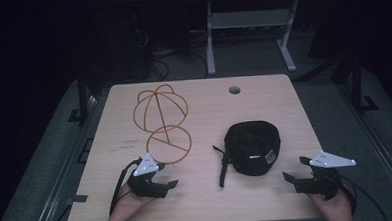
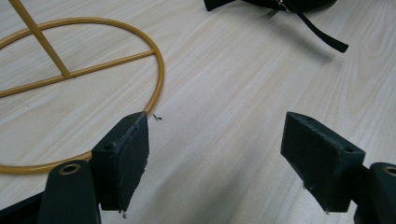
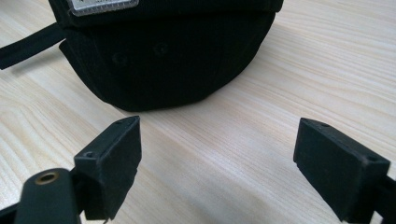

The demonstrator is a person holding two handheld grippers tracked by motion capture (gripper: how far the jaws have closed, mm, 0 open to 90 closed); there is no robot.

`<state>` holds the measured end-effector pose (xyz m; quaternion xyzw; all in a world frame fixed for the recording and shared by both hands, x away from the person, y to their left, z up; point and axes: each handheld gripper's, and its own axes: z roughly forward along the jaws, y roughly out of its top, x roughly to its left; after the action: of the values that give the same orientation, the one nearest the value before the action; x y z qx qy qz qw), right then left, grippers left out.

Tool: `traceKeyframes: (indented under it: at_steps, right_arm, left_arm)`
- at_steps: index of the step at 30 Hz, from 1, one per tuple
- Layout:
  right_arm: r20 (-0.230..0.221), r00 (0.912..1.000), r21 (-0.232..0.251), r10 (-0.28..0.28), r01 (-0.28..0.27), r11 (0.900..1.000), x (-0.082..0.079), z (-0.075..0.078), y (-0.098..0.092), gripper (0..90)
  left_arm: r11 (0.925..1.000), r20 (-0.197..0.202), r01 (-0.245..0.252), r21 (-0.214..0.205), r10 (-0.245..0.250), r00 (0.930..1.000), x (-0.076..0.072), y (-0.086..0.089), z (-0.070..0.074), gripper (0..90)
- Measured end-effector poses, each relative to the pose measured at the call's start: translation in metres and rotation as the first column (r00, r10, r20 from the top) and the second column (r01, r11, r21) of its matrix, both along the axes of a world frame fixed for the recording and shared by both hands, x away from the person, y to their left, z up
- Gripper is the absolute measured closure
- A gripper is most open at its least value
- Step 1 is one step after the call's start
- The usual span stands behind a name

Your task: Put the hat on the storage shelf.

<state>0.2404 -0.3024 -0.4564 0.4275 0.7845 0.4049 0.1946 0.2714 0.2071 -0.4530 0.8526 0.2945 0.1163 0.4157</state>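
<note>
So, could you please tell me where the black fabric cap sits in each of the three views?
High view: black fabric cap right of the table's centre.
Left gripper view: just its edge and strap at the top.
Right gripper view: large, upper left, ahead of the jaws.
Shared landmark: the cap's black strap.

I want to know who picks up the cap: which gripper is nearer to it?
Right. The right gripper sits just right of the cap, jaws open toward it. The left gripper is farther off to its left, by the wire stand.
</note>
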Motion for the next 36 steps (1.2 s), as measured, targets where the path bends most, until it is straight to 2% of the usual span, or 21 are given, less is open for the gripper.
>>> traceKeyframes:
  at_steps: [3,6,8,11,14,20,24,32,35,36]
  right_arm:
    - [0.000,1.0000,0.003,0.002,-0.002,1.0000,0.001,0.000,0.000,14.9]
    - [0.001,1.0000,-0.003,0.009,-0.009,1.0000,0.002,-0.002,0.003,14.9]
    - [-0.001,0.9999,-0.001,0.015,-0.015,0.9999,0.001,-0.002,0.004,14.9]
    - [0.006,0.9998,-0.009,0.019,-0.019,0.9998,-0.001,-0.001,0.006,14.9]
    - [0.021,0.9997,-0.004,0.016,-0.015,0.9999,-0.003,0.002,0.007,14.9]
    - [0.016,0.9998,-0.002,0.014,-0.014,0.9999,-0.004,0.002,0.008,14.9]
    - [0.015,0.9998,0.009,0.010,-0.010,0.9999,-0.003,0.001,0.006,14.9]
    - [0.020,0.9997,0.018,0.014,-0.015,0.9997,-0.004,0.002,0.007,14.9]
    - [0.020,0.9997,0.017,0.015,-0.016,0.9997,-0.004,0.002,0.008,14.9]
    - [0.023,0.9996,0.016,0.016,-0.016,0.9997,-0.004,0.002,0.007,14.9]
  left_arm:
    - [1.0000,-0.002,0.005,0.007,-0.004,1.0000,0.000,0.000,0.000,23.3]
    - [0.9990,-0.041,0.002,-0.045,-0.004,0.9992,0.001,0.000,0.001,23.3]
    - [0.9981,-0.047,0.004,-0.062,-0.007,0.9989,0.001,-0.001,0.003,23.2]
    - [0.9974,-0.047,0.003,-0.072,-0.007,0.9989,0.000,-0.004,0.006,22.8]
    - [0.9962,-0.064,0.034,-0.081,-0.039,0.9972,-0.002,-0.011,0.011,22.4]
    - [0.9953,-0.055,0.076,-0.060,-0.079,0.9954,-0.004,-0.022,0.015,22.0]
    - [0.9928,-0.059,0.098,-0.070,-0.102,0.9931,-0.002,-0.033,0.020,20.8]
    - [0.9879,-0.034,0.145,-0.054,-0.147,0.9885,-0.003,-0.051,0.029,18.2]
    - [0.9854,-0.023,0.157,-0.066,-0.159,0.9871,0.000,-0.059,0.034,19.3]
    - [0.9835,-0.013,0.161,-0.082,-0.163,0.9865,0.002,-0.064,0.039,19.8]
